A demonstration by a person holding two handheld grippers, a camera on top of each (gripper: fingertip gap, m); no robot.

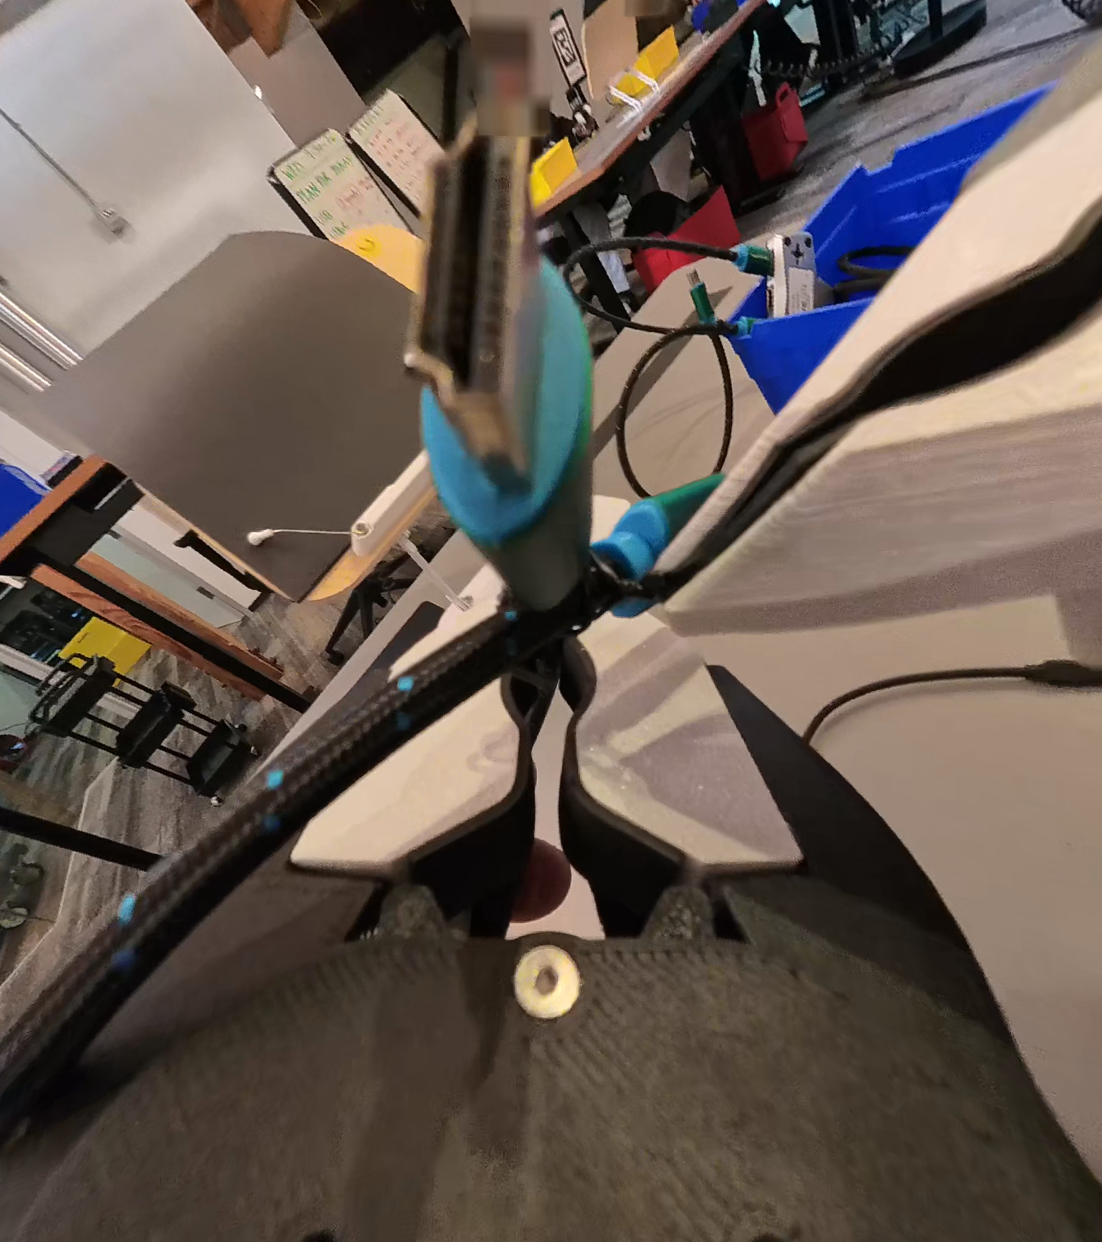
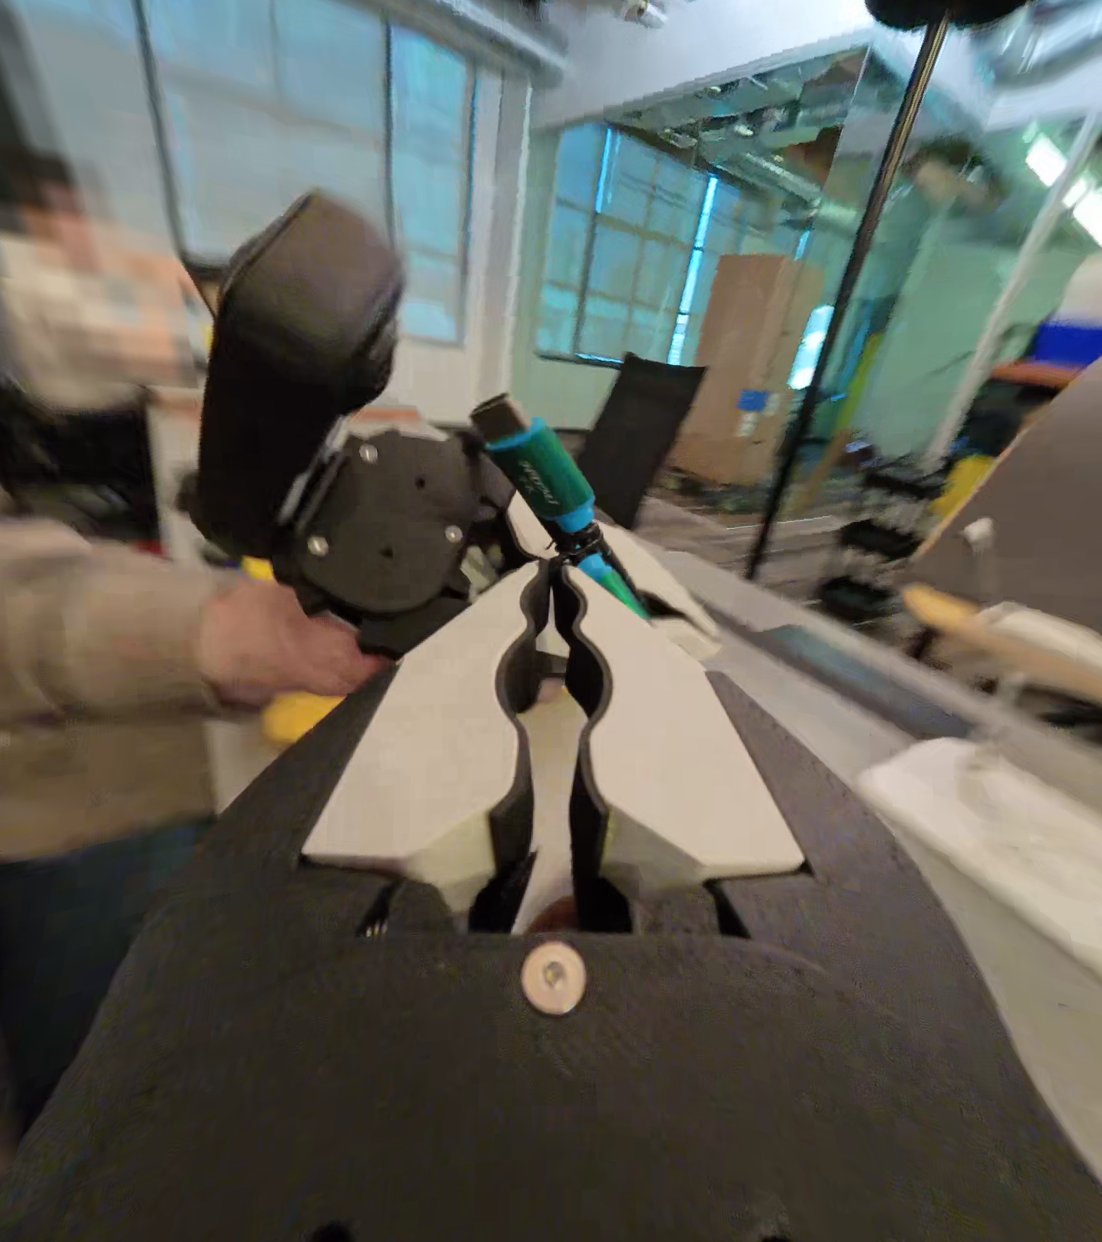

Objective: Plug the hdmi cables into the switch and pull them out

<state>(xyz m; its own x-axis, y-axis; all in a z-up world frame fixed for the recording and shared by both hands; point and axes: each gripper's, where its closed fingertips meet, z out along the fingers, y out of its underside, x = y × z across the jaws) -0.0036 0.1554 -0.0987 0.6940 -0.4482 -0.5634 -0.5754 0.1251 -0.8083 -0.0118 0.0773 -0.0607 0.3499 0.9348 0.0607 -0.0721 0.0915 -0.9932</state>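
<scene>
In the left wrist view my left gripper (image 1: 558,628) is shut on a black braided HDMI cable (image 1: 347,726) just below its teal-and-green plug (image 1: 508,403), whose metal end points up at the camera. My right gripper (image 1: 659,588) comes in from the right. It pinches the same tied cable junction, with a second teal-green plug (image 1: 659,517) lying against its fingers. In the right wrist view my right gripper (image 2: 552,571) is shut at the cable tie below the raised plug (image 2: 538,470), and the left gripper (image 2: 367,524) is held in a hand. The white switch (image 1: 793,275) sits far off with one cable plugged in.
Blue bins (image 1: 797,349) stand around the switch at the far right, with a looped black cable (image 1: 676,410) in front of them. A thin black cable (image 1: 938,679) lies on the pale table (image 1: 938,874). A person's sleeve and hand (image 2: 266,645) fill the left of the right wrist view. A black stand pole (image 2: 830,336) rises behind.
</scene>
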